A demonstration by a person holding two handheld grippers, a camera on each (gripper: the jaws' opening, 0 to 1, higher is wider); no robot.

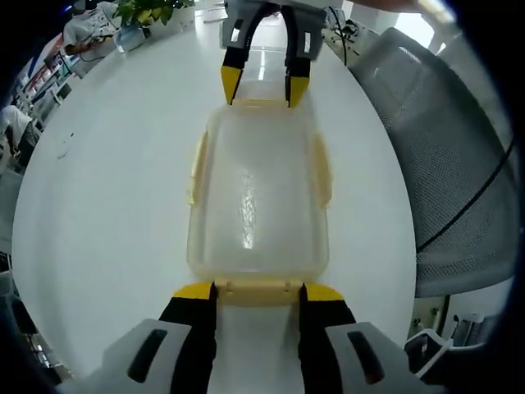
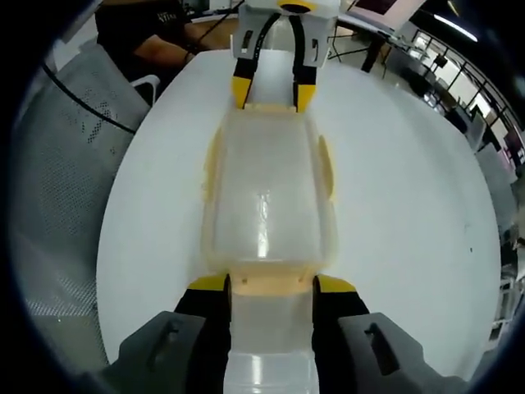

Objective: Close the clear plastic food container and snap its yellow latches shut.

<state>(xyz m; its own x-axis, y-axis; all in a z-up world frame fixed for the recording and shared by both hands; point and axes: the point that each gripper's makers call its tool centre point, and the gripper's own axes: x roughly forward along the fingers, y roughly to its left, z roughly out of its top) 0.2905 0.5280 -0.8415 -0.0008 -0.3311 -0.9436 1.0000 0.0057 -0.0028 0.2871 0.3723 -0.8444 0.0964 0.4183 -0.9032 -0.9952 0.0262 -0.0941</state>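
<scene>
Left gripper: jaws spread, tips flanking the container's near-end yellow latch at 6 o'clock. Right gripper at 12 o'clock, likewise spread at the far end. Lidded container lies between them on white table; grey mesh chair at 3 o'clock.

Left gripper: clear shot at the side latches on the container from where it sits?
Probably not without repositioning. The left gripper sits at one end of the container, jaws open around the end latch. The side latches lie along the long sides, unblocked, so it would have to back off and come round.
</scene>
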